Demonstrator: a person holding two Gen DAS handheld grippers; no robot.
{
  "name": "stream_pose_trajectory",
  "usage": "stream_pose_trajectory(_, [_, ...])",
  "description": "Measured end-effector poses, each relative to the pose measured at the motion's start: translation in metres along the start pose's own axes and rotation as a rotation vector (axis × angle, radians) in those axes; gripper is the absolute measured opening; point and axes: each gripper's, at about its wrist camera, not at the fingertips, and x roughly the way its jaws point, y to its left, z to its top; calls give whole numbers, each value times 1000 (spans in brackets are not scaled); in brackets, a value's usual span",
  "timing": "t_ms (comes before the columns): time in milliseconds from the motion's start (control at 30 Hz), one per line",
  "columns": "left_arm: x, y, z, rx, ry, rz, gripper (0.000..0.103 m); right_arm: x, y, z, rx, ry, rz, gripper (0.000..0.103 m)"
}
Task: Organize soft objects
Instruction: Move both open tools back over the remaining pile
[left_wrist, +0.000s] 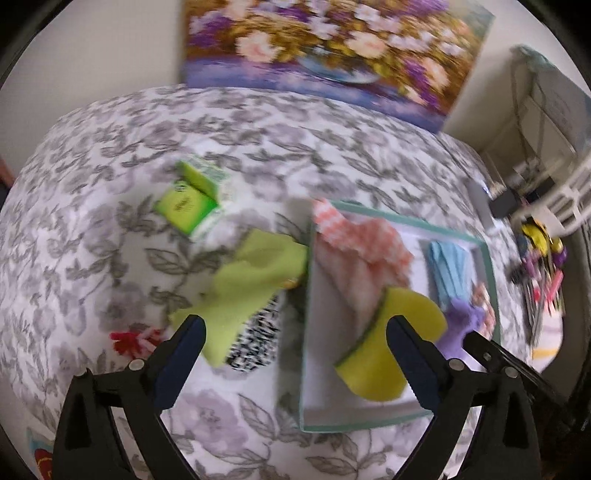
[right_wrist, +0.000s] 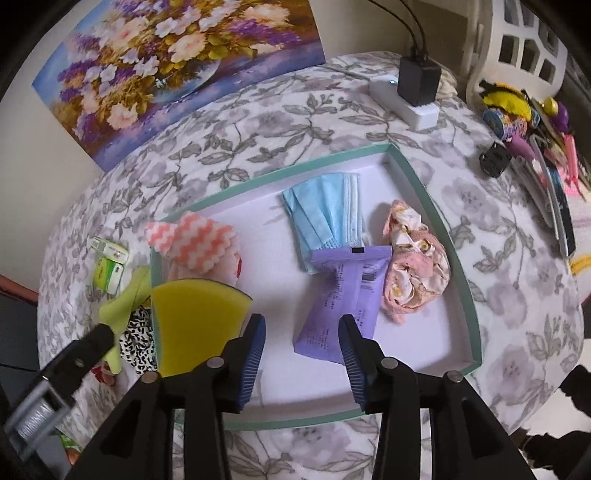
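A white tray with a teal rim (right_wrist: 432, 206) lies on the flowered bedspread. It holds blue face masks (right_wrist: 325, 210), a pink floral cloth (right_wrist: 413, 266), a pink zigzag cloth (right_wrist: 195, 240), a purple packet (right_wrist: 343, 291) and a yellow sponge (right_wrist: 195, 317) that leans at the left wall. My right gripper (right_wrist: 302, 325) hovers open over the packet's near end, its pads off it. My left gripper (left_wrist: 295, 328) is wide open above the tray's left rim (left_wrist: 308, 295), holding nothing. Left of the tray lie a green cloth (left_wrist: 255, 280) and a black-and-white cloth (left_wrist: 258, 339).
A green box (left_wrist: 188, 203) and a red-and-white tuft (left_wrist: 133, 339) lie on the bedspread left of the tray. A flower painting (right_wrist: 177, 70) leans on the wall behind. A power strip with a black adapter (right_wrist: 417, 85), a white basket (right_wrist: 517, 44) and a heap of small toys and pens (right_wrist: 535, 140) sit at the right.
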Motion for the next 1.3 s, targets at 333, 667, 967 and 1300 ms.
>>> stream_pose_trajectory(333, [-12,30,8,-85,-73,69,98,-5,17,-1,-48,-24,-10,63])
stream_pose_trajectory(667, [-17,59,14,-169,-94,100,99,-15,28,-2,-71,-103,-18,103])
stream_pose_trajectory(967, [-25,92,20,-232,-132,175,99,-23,40,-2,-75,-164,2,103])
stream_pose_trajectory(1300, [-32,131,23,-297,-175,223,99,-28,74,-5,-124,-215,26,103])
